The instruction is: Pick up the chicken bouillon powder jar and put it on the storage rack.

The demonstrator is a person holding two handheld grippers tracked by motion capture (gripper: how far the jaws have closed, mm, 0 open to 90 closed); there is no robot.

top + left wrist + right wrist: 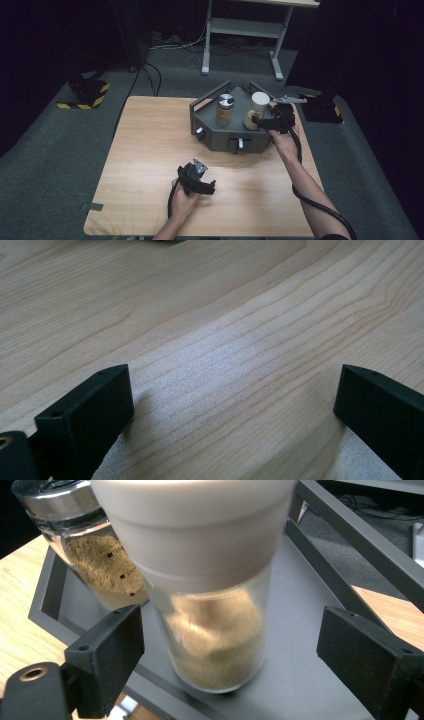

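A grey metal rack [216,136] stands at the back right of the wooden table [145,150]. Two glass jars of tan powder are in it: one with a white lid [257,110] and one with a silver lid [224,107]. My right gripper [258,120] is open, and its jaws stand on either side of the white-lid jar [215,630] without touching it. The silver-lid jar [95,555] is just behind and to the left in the right gripper view. My left gripper [209,188] lies low over bare wood near the front edge, open [232,395] with nothing between its jaws.
The rack's raised rails [350,535] run along the far side of the jars. Its front wall carries small knobs [240,144]. Beyond the table are a white desk frame [242,35] and yellow-black striped floor blocks [87,95].
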